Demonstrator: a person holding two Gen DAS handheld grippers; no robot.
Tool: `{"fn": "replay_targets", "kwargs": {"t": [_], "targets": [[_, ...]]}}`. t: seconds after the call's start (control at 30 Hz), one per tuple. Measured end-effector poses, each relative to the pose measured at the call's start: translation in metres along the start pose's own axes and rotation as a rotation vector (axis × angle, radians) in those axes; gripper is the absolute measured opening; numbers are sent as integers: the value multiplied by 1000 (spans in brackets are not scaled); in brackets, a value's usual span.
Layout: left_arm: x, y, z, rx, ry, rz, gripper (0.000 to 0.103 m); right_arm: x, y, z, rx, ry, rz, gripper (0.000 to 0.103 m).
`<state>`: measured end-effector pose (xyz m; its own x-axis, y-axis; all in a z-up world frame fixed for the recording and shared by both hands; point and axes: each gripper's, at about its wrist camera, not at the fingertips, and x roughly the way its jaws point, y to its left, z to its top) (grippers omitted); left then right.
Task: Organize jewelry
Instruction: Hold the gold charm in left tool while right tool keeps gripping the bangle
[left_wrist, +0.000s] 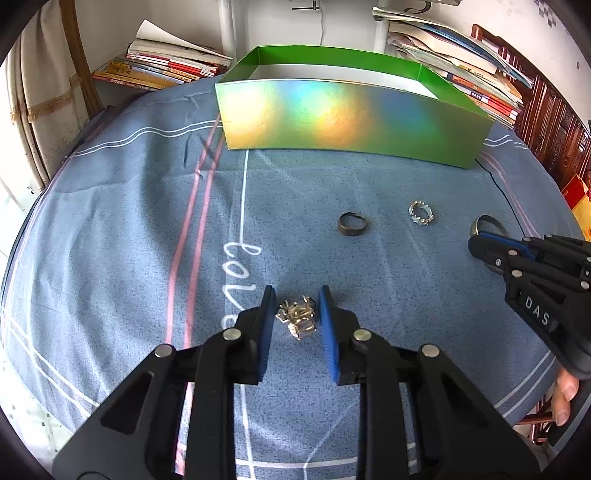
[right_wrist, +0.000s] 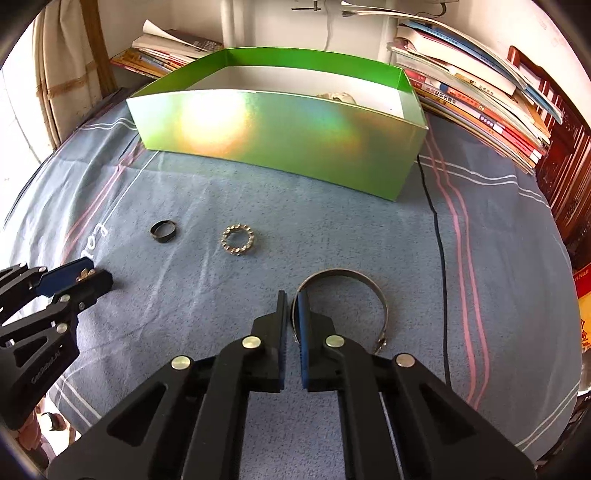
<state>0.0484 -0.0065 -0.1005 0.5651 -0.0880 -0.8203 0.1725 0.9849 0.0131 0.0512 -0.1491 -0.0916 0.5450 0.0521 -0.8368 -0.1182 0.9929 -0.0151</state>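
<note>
Left gripper (left_wrist: 297, 295): tilted steeply down onto the blue-grey striped cloth (left_wrist: 110, 221), blue pads closed from nine and three o'clock on a small tangled cluster of gold-coloured jewelry with a clear stone (left_wrist: 297, 319). Apparently gripped across its widest part so that no loose piece slips out on lifting.

Right gripper (right_wrist: 293, 295): fingers almost together, pinching the thin band of an open silver-coloured metal bangle (right_wrist: 347, 274) at its nine o'clock side. Rest of the hoop lying flat on the cloth toward three o'clock. Held by the edge, probably because a thin band flat on fabric offers no other purchase.

Not yet handled, in the left wrist view: a plain dark metal ring (left_wrist: 352, 223) at about one o'clock from the left gripper, and a silver-coloured beaded ring (left_wrist: 421, 214) just beyond it toward two o'clock, apart from each other.

At twelve o'clock, well behind all of these: an open green cardboard box with a holographic sheen (left_wrist: 351, 118), long side facing the grippers, presumably the destination. Something pale (right_wrist: 338, 96) already inside, too hidden to identify.

Judged step: both pieces gripped, neither lifted yet.
</note>
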Motion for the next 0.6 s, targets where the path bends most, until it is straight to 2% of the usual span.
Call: {"fn": "replay_targets", "kwargs": {"t": [0.5,0.6], "targets": [[11,1,16,-5,-22,24,24,-3,-1,-6,10,6,31,5],[10,1,14,1,-24,34,28,-3,-1,-7,11,6,30,6]]}}
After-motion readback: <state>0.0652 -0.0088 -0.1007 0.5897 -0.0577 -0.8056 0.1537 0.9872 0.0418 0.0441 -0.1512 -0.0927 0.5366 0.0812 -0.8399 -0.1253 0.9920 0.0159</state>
